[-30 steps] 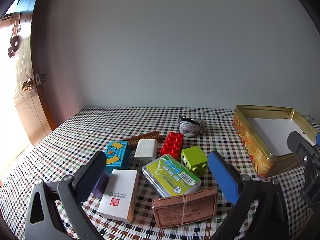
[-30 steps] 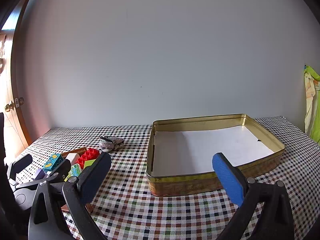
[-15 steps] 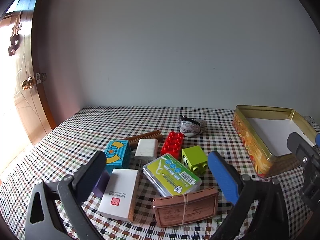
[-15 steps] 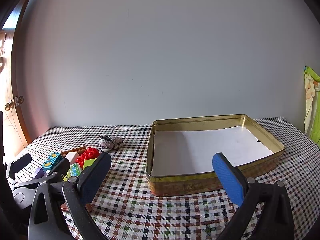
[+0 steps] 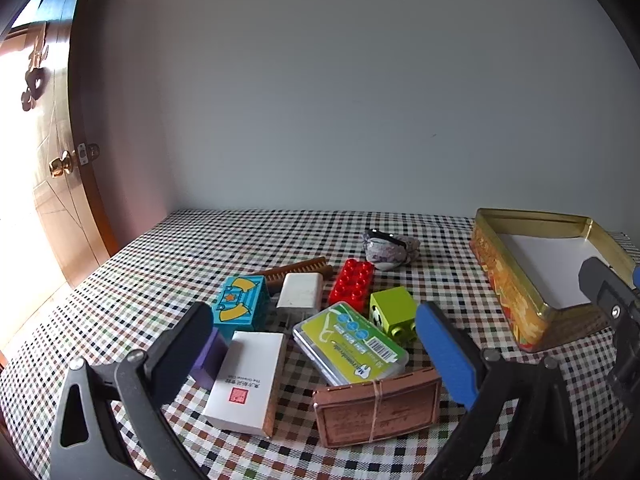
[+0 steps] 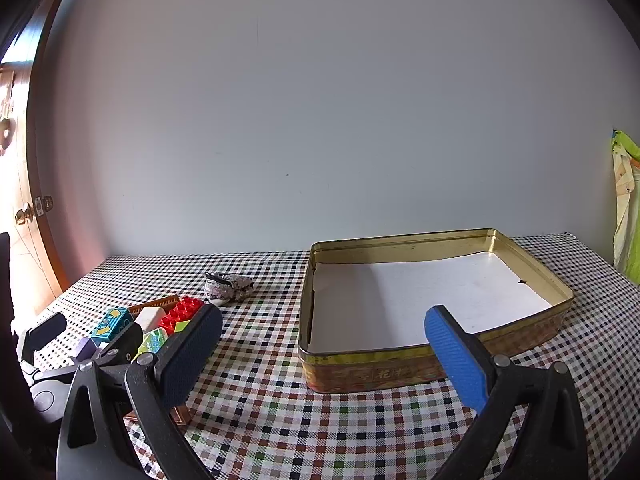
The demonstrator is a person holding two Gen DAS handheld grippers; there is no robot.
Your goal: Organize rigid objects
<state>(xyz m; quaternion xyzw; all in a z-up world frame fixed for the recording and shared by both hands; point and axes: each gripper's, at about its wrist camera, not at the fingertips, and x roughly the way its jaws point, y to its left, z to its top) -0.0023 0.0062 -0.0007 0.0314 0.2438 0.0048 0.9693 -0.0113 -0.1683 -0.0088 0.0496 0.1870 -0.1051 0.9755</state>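
Left wrist view: the left gripper (image 5: 316, 344) is spread wide and holds nothing, poised above a cluster of small things on the checked worktop (image 5: 168, 264). Between its fingers lie a white box (image 5: 246, 380) with a red square stamp and small print too fine to read, a clear case with a green barcoded label (image 5: 350, 342), and a copper-brown box bound with a rubber band (image 5: 378, 410). Farther back sit a teal block (image 5: 240, 308), a white charger (image 5: 300, 294), a red brick (image 5: 354, 286), a lime block (image 5: 394, 316) and a brown comb (image 5: 298, 270). The layout matches a second ago.

Right wrist view: the right gripper (image 6: 320, 344) is likewise released and bare. The gold tin (image 6: 400, 372), lined with white paper, lies just ahead between its fingers; embossed characters on its front wall are unreadable. Nothing has shifted here either.
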